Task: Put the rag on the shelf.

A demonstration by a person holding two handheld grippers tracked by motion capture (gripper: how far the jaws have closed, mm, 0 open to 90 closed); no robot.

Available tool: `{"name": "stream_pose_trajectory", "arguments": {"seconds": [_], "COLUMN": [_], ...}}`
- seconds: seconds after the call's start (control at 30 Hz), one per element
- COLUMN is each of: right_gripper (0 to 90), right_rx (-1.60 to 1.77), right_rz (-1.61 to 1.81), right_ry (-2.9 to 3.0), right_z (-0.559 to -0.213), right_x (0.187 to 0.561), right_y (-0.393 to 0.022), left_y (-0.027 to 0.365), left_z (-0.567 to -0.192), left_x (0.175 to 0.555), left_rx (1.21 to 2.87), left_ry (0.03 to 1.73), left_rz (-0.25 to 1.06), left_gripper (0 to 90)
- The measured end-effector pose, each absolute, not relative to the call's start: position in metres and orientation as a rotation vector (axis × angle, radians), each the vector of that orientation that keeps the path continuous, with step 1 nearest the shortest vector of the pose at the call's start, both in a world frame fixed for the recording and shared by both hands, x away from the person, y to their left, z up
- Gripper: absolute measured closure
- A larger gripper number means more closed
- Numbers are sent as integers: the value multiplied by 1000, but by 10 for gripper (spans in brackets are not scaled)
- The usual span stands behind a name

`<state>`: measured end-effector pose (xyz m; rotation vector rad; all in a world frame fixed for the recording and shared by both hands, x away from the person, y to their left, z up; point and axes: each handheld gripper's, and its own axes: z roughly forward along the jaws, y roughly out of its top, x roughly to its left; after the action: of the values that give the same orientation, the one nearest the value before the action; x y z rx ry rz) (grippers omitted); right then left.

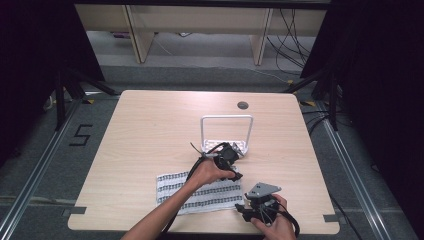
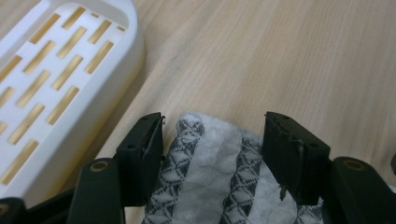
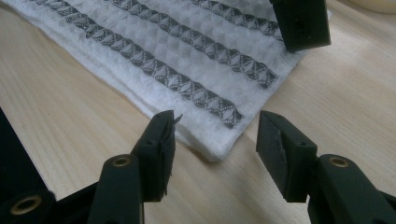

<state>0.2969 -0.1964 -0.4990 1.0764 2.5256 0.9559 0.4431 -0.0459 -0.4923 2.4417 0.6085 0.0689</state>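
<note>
the striped towel (image 1: 200,194) lies flat on the wooden table (image 1: 150,130) near its front edge, at about 6 o'clock from the table's middle, white waffle cloth with grey patterned bands running along its length. in the left gripper view its far corner (image 2: 210,154) lies between the two black jaws, which stand apart on either side of it; the cloth rests on the wood and i cannot tell whether the pads touch it. the left gripper (image 1: 231,159) sits at the towel's upper right corner, at roughly 1 o'clock from the cloth's centre. the right gripper (image 1: 250,204) is at the towel's lower right corner, about 4 o'clock from its centre; in the right gripper view its jaws are spread with the towel's corner (image 3: 219,144) just ahead of the gap, not pinched. the white slotted rack (image 1: 227,145) with its upright handle stands just beyond the left gripper, at 12 o'clock from the towel's right end.
</note>
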Motion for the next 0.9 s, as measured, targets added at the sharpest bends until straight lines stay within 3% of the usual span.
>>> {"name": "stream_pose_trajectory", "arguments": {"seconds": [0.17, 0.3, 0.57, 0.7, 0.9], "right_gripper": [496, 532, 718, 807, 855], "right_rx": [1076, 1087, 1029, 1028, 1072], "right_rz": [948, 962, 942, 947, 973], "right_ry": [2519, 2524, 2543, 2558, 2549], "right_z": [-500, -505, -504, -504, -505], "right_x": [300, 304, 307, 309, 309], "right_y": [-196, -195, -194, -195, -195], "left_y": [-49, -48, -48, -47, -43], "left_z": [-493, -494, -494, -493, -491], "left_x": [446, 448, 444, 443, 443], "left_rx": [2464, 2463, 2481, 2489, 2466], "left_ry": [579, 567, 510, 504, 534], "left_rz": [55, 66, 104, 102, 78], "left_gripper": [421, 498, 707, 776, 826]}}
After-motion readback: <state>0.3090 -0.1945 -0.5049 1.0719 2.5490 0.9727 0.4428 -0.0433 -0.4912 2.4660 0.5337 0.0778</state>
